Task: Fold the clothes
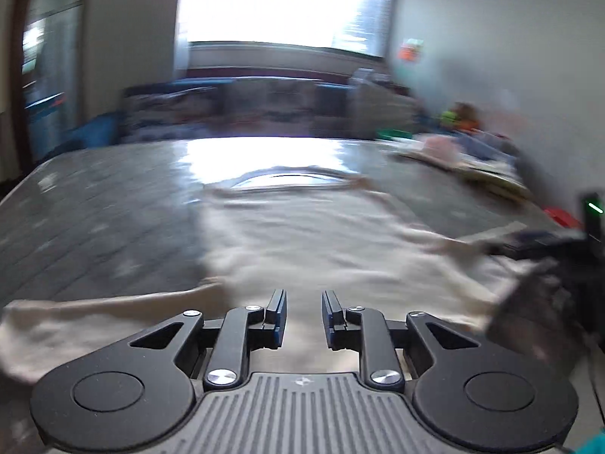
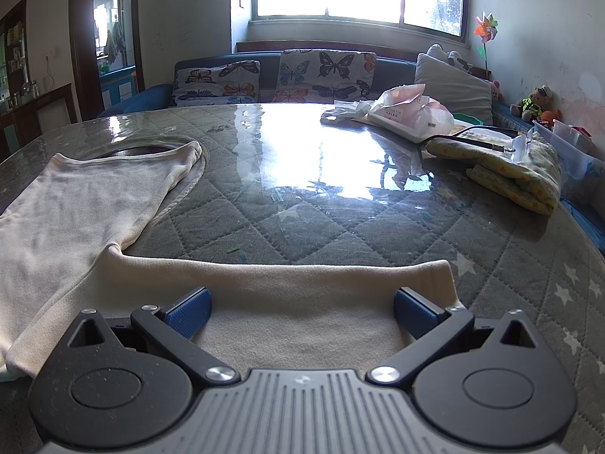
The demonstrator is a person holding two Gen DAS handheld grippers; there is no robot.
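A cream long-sleeved shirt (image 2: pixel 75 212) lies flat on the quilted grey table (image 2: pixel 302 208), neck hole at the far end. In the right wrist view my right gripper (image 2: pixel 302 308) is wide open, low over the right sleeve (image 2: pixel 287 291), which stretches out to the right; nothing is between the blue pads (image 2: pixel 189 312). The left wrist view is motion-blurred. There my left gripper (image 1: pixel 303 312) is partly open with a narrow gap and holds nothing, above the shirt's body (image 1: pixel 310 234). The left sleeve (image 1: pixel 94 314) runs to the left. The right gripper shows dark at the right edge (image 1: pixel 544 246).
A folded yellow patterned cloth (image 2: pixel 518 174) with a black cable on it lies at the table's right. Plastic bags (image 2: pixel 408 109) sit at the far right. A clear storage box (image 2: pixel 567 140) stands beyond. A sofa with butterfly cushions (image 2: pixel 287 75) is behind the table.
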